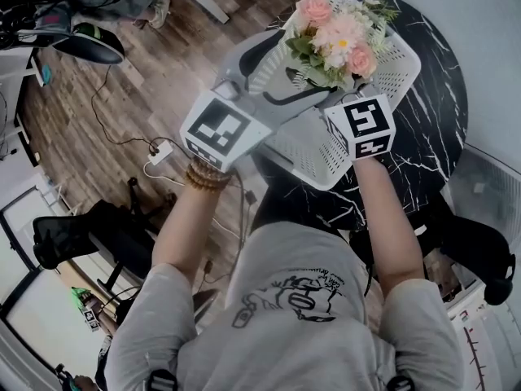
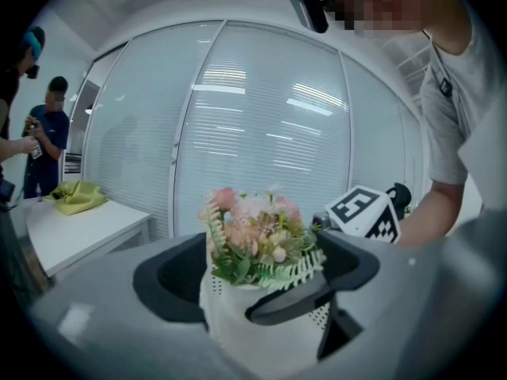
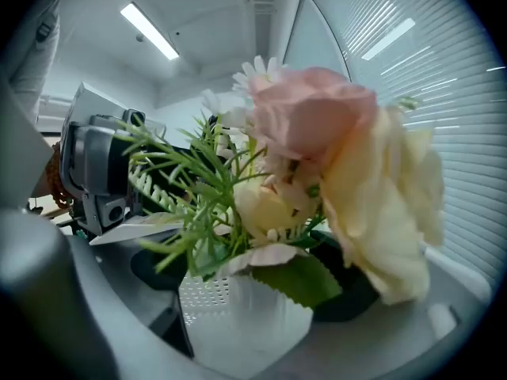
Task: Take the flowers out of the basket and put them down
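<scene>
The flowers (image 1: 338,39), a pink and cream bunch with green fern, stand at the far left corner of the white perforated basket (image 1: 399,63) on the black marble table (image 1: 431,129). My left gripper (image 1: 277,76) straddles that corner of the basket, its dark pads against the white wall (image 2: 261,323) just below the flowers (image 2: 257,240). My right gripper (image 3: 253,291) comes in from the other side. The flowers (image 3: 333,149) and a white perforated part (image 3: 238,307) fill its wide jaws. A dark gap shows beside its left pad.
The round table is small and the basket covers much of it. A wooden floor with cables and a power strip (image 1: 159,155) lies to the left, and a black chair (image 1: 98,43) stands at the far left. Other people stand by a white desk (image 2: 79,228).
</scene>
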